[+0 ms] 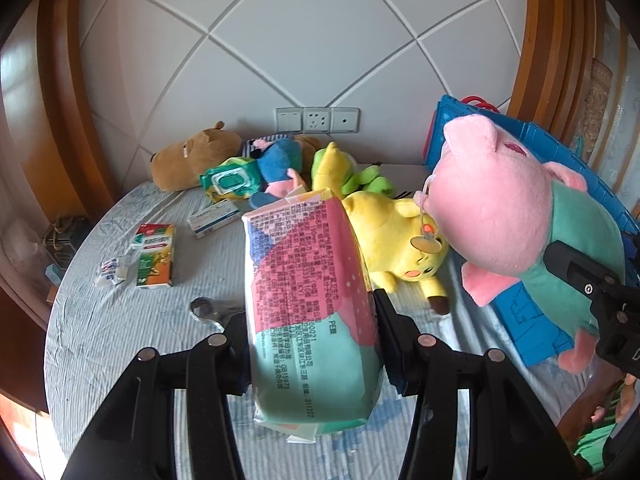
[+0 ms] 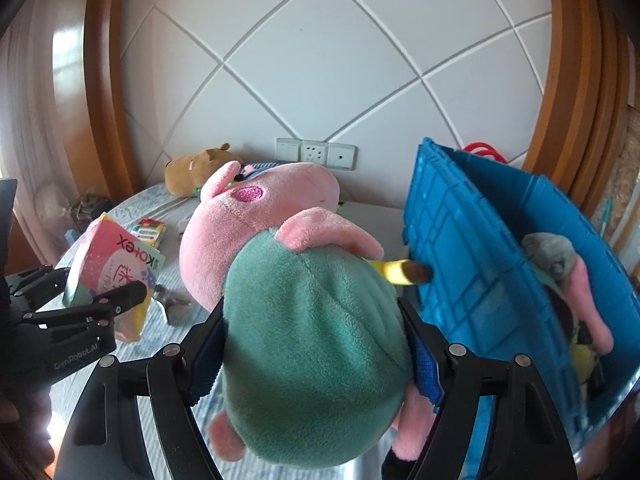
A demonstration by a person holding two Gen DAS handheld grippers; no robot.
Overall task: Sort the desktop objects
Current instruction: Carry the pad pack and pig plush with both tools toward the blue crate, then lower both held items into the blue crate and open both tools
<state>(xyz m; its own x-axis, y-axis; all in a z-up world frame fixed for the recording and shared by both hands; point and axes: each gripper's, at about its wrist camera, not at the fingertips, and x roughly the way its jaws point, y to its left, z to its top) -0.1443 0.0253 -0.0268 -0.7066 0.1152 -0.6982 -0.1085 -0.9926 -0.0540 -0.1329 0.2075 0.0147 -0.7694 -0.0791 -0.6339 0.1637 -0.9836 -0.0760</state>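
Note:
My left gripper (image 1: pixel 310 318) is shut on a pink, teal and blue soft pack (image 1: pixel 308 304) printed with small text, lifted above the round table's striped cloth (image 1: pixel 120 320). The same pack (image 2: pixel 116 264) and left gripper (image 2: pixel 100 294) show at the left of the right wrist view. My right gripper (image 2: pixel 312 340) is shut on the green body of a pink pig plush (image 2: pixel 316 340), its head pointing away from me. That plush (image 1: pixel 508 216) hangs at the right of the left wrist view, beside the blue crate (image 2: pixel 472 280).
On the cloth lie a yellow plush (image 1: pixel 400 240), a green-yellow plush (image 1: pixel 344 172), a blue plush (image 1: pixel 276 172), a brown plush (image 1: pixel 192 160), a green wipes pack (image 1: pixel 232 178), two small boxes (image 1: pixel 156 256), a metal tool (image 1: pixel 208 308). The crate holds a grey and pink plush (image 2: pixel 560 272).

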